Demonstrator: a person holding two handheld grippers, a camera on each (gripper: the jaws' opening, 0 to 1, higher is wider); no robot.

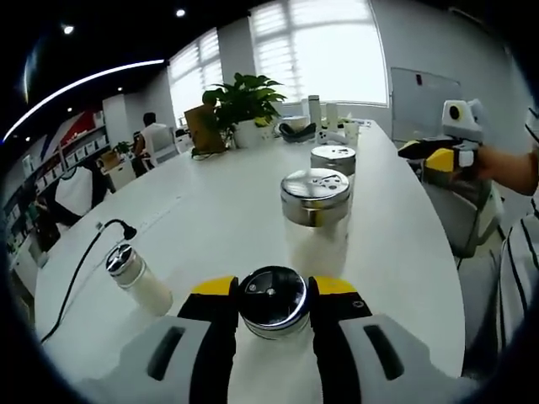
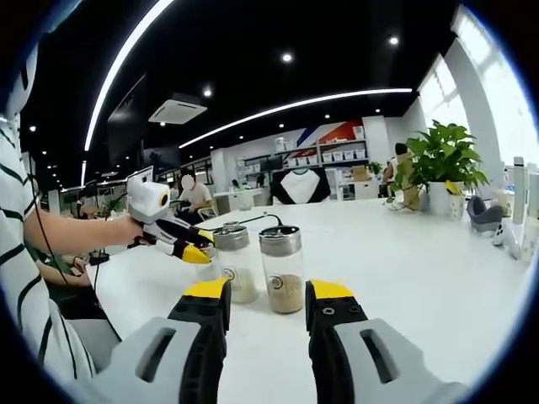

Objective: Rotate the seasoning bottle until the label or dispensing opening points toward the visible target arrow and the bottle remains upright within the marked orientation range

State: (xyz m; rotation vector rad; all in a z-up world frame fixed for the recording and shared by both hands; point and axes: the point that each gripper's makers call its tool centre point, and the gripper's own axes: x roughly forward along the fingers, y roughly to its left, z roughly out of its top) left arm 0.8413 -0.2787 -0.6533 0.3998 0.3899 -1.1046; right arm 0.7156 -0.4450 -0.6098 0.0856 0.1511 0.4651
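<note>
While the left gripper [image 1: 274, 305] is held low over the white table [image 1: 396, 244], its yellow-tipped jaws are closed against the two sides of a seasoning bottle [image 1: 273, 300], whose perforated metal cap is seen from above between them. To the side of it, a fourth bottle [image 1: 137, 278] is seen lying tilted on the table top, near a black cable [image 1: 80, 269]. Just beyond the gripped bottle, a second bottle [image 1: 315, 210] with a shaker lid is stood upright, and a third bottle [image 1: 333, 160] is stood behind that one. Further off, the right gripper [image 1: 434, 151] is seen at the table's edge, held by a hand. At the far end of the table, a potted plant [image 1: 244, 105] and some small containers are set before bright windows.

In the right gripper view, the right gripper [image 2: 265, 305] is held with its jaws apart and nothing between them. Ahead of it, two upright glass bottles are seen: the nearer [image 2: 282, 269] partly filled with brownish grains, the other [image 2: 233, 263] just beside it. The left gripper [image 2: 189, 248] is seen next to these, held by a person in a striped sleeve [image 2: 21, 278]. Shelves and seated people are made out far behind.
</note>
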